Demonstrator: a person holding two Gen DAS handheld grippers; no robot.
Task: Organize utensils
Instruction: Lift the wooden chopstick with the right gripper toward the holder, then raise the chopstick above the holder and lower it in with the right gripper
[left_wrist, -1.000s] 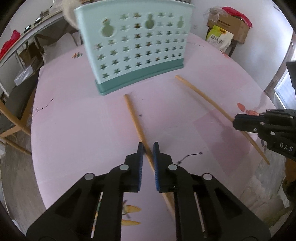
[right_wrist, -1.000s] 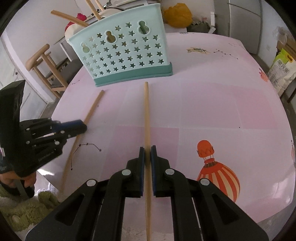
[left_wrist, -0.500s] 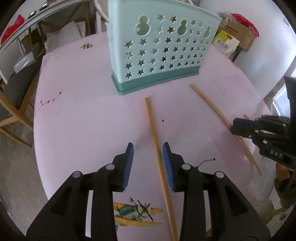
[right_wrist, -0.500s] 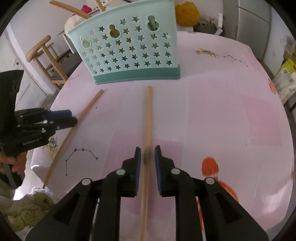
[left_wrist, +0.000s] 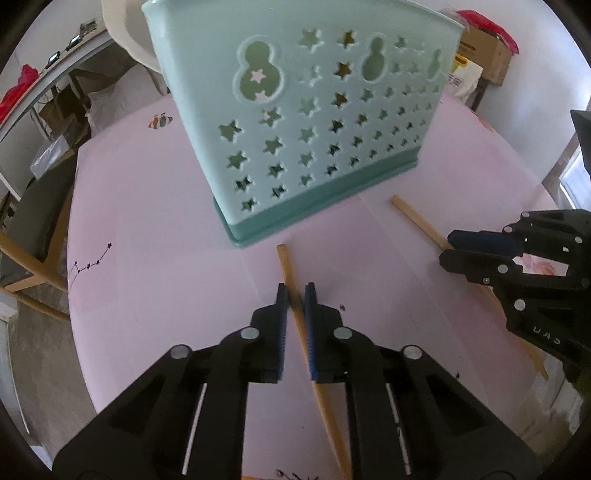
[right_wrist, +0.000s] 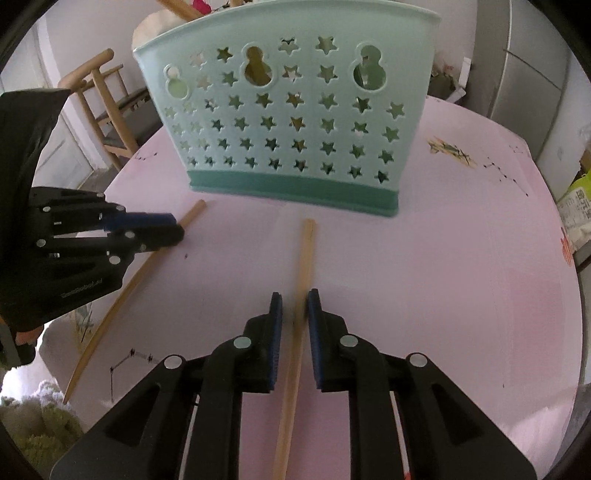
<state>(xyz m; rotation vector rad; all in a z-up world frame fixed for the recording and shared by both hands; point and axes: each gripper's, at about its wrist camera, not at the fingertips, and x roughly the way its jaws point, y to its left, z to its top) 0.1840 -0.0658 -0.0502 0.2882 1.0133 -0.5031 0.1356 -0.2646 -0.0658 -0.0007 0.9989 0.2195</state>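
Observation:
Two wooden chopsticks lie on the pink table (left_wrist: 166, 240) in front of a mint-green basket (left_wrist: 314, 129) with star-shaped holes. My left gripper (left_wrist: 295, 291) is closing, and its pads press on the left chopstick (left_wrist: 286, 266) a short way behind that stick's far end. From the right wrist view it (right_wrist: 176, 228) sits over the same chopstick (right_wrist: 144, 269). My right gripper (right_wrist: 295, 295) is closing around the right chopstick (right_wrist: 306, 251). A sliver of table still shows beside its left pad. The basket (right_wrist: 288, 122) stands just beyond both sticks' tips.
Wooden handles (right_wrist: 177, 7) stick out of the basket's top. A wooden chair (right_wrist: 99, 96) stands past the table's left rim, and a grey cabinet (right_wrist: 524, 92) at the right. A cardboard box (left_wrist: 487, 55) sits on the floor behind. The table edge curves close on both sides.
Both grippers slid forward along their chopsticks toward the basket, which now looms larger. Both jaws widened half a second ago and have narrowed again around the sticks.

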